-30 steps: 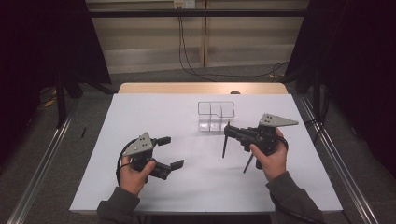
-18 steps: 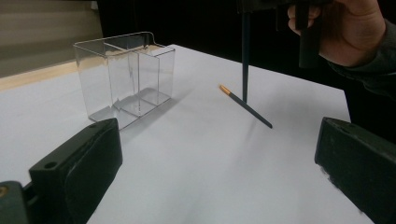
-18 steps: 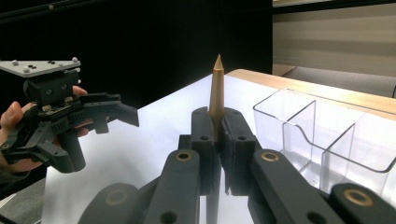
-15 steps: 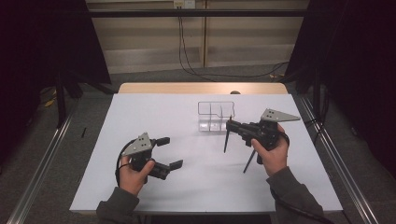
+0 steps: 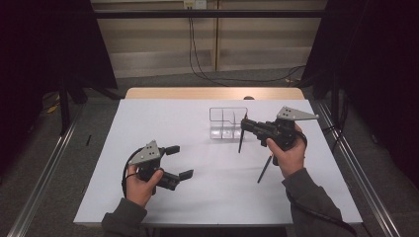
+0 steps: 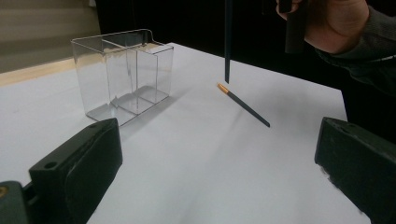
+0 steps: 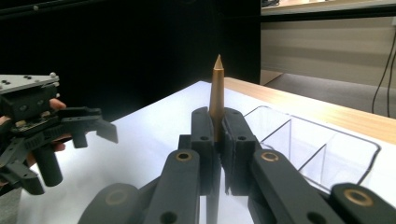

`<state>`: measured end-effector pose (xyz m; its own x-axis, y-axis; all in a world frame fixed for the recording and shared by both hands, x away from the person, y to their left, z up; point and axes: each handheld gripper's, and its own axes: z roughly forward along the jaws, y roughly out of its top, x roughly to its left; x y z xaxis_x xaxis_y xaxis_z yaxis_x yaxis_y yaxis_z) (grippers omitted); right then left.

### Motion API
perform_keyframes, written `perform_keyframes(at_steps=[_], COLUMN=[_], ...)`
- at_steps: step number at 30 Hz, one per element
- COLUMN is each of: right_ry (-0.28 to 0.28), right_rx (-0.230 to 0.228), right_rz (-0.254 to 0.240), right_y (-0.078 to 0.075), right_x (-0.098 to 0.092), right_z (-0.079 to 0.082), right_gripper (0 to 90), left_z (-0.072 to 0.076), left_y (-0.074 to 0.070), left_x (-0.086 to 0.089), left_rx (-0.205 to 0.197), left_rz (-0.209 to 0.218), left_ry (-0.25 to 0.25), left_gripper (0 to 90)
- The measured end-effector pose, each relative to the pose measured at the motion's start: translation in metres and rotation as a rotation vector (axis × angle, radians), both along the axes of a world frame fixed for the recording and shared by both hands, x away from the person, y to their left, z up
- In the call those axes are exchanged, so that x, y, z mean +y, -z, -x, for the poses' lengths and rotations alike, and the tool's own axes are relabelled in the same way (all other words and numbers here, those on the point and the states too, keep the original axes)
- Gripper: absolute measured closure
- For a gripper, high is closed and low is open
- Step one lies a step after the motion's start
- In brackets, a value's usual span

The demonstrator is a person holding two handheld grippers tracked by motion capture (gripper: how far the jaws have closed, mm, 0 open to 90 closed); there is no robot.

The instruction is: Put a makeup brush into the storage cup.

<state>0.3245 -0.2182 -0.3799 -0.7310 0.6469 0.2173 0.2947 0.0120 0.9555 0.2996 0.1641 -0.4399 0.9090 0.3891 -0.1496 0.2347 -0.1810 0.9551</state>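
So the right gripper (image 5: 245,124) has its jaws clamped tight on a dark pencil (image 5: 240,140), held upright with the sharpened tip pointing up in the right gripper view (image 7: 217,93) and the long end hanging down toward the bench (image 5: 148,123) without touching it. It's just in front of the clear plastic organizer (image 5: 228,122), the divided box sitting near the middle of the bench, a bit toward the far side. A second dark pencil (image 5: 264,169) with an orange end lies flat on the bench right below the right hand (image 5: 286,153), a little nearer the person than the held one. The left gripper (image 5: 179,162) sits low over the bench on the left, jaws spread wide with nothing between them, well apart from both pencils and the organizer
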Motion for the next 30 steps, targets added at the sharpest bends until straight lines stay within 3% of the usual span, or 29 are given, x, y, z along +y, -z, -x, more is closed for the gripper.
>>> perform_keyframes(at_steps=[30], right_ry=[0.03], right_rx=[-0.024], right_rz=[0.011], right_y=[-0.014], right_x=[-0.004], right_z=[-0.021], right_gripper=[85.3], left_z=[-0.001], left_y=[0.001], left_x=[0.002], left_rx=[0.01], left_rz=[-0.003], left_ry=[0.004], left_gripper=[1.1])
